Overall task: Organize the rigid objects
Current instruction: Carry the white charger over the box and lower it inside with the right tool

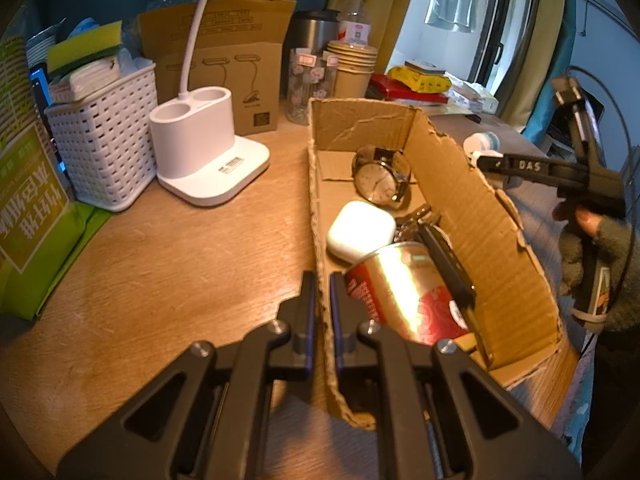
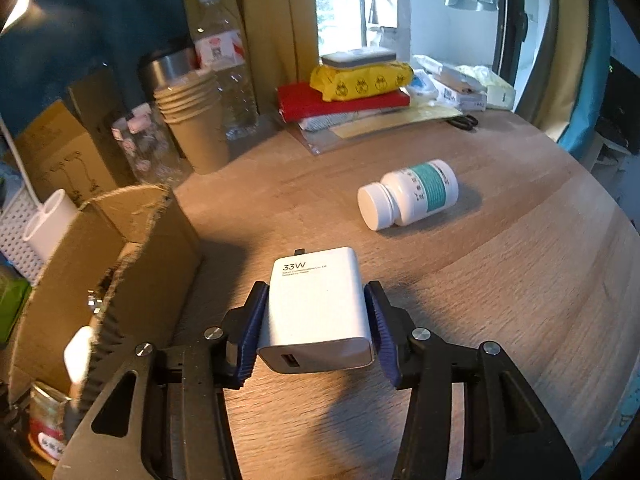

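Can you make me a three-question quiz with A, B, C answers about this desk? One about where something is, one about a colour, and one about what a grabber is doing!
1. Where is the wristwatch?
A. Inside the cardboard box
B. In the white basket
C. On top of the paper cups

2. What colour is the charger?
A. Red
B. White
C. Green

3. What is the right gripper doing?
A. Hanging open over nothing
B. Squeezing the pill bottle
C. Clamped on the charger

Answers: 1 A, the watch lies on the box floor near its far end. 2 B, its whole body is white with small dark print. 3 C, both blue pads press on the charger's sides, while the pill bottle lies on its side apart on the desk.
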A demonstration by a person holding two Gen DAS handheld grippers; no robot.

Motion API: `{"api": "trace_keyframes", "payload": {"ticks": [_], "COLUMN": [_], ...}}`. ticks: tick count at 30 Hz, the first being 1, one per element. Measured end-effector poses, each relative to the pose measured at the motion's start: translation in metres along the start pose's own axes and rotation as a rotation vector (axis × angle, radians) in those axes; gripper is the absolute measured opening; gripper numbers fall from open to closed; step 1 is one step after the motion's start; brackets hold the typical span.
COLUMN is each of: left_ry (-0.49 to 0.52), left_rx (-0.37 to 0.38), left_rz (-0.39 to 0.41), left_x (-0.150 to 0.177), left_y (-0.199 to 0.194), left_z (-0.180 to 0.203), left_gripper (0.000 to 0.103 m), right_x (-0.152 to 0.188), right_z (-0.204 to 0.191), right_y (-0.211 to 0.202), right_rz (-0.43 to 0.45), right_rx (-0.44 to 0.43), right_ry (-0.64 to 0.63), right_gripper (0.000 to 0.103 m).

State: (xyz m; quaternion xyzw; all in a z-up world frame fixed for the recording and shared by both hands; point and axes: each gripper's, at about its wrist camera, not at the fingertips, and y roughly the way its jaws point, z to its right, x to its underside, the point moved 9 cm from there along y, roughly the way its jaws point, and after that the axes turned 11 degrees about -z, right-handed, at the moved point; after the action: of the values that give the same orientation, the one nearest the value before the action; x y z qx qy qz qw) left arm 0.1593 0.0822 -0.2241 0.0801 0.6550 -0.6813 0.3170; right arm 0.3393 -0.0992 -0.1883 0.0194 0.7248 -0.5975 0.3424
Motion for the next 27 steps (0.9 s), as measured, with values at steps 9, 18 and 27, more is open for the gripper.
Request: {"api": "trace_keyframes", "payload": {"ticks": [9,18,27], "left_ry": [0.001,0.001,0.001], "left_rx": [0.000,0.000,0.002], "left_rz": [0.001,0.000,0.002], "left_x": [0.000,0.000,-0.001], "left_y": [0.000,0.000,-0.001], "left_z": [0.000,0.000,0.001], "left_gripper": [0.009,0.009,0.009], "right_x": [-0.013,-0.020,-0.010], "right_z": [-0.027,-0.062,-0.108], "right_y": [-0.040,-0.060,-0.068], "right_rz": [0.070,0.105,0.119], "right_rx": [-0.061,-0.108,-0.189], "right_ry": [-0.047,-0.107,-0.211], "right_gripper": [0.051,0.051,0.051]}}
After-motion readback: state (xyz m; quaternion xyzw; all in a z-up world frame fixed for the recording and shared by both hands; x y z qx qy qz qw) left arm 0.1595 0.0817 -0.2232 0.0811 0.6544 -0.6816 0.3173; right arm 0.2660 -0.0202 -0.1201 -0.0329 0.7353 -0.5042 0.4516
